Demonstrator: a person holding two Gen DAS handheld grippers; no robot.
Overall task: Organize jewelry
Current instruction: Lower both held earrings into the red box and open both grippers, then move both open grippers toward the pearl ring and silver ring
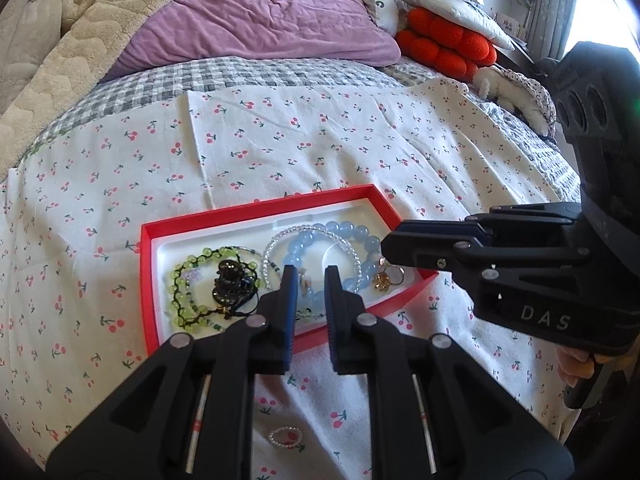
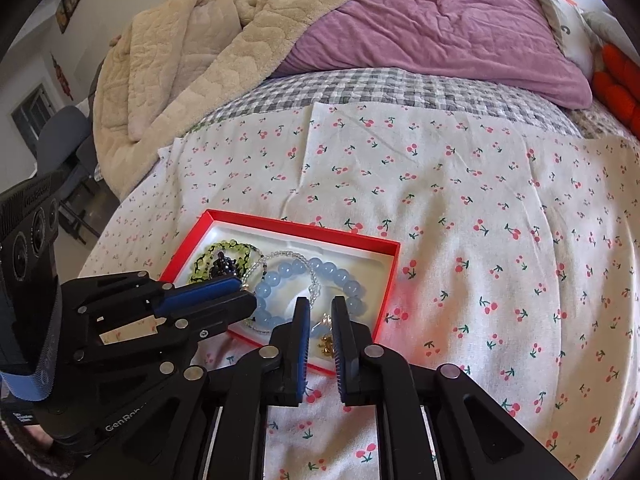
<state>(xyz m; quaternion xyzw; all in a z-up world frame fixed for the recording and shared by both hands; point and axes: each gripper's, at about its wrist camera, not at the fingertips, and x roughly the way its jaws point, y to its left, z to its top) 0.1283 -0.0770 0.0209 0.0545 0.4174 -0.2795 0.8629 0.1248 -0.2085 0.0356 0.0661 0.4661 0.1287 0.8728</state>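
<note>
Jewelry lies heaped in the red tray (image 1: 149, 280) just ahead of both grippers; one small bead ring (image 1: 285, 437) sits on the cherry cloth (image 1: 320, 140) beneath the left gripper (image 1: 310, 276). It looks light, slippery and tangle-prone, so pinch across its band. The left gripper and right gripper (image 2: 321, 312) both stand slightly parted, empty.

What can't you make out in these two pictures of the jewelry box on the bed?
- Left wrist view: the left gripper fingers cover part of the blue bead bracelet and the small pieces between them.
- Right wrist view: the gold charm is half hidden by the right gripper; its shape stays unclear.
- Left wrist view: the small ring on the sheet is too small to identify.
- Red box: its near rim is blocked.
</note>
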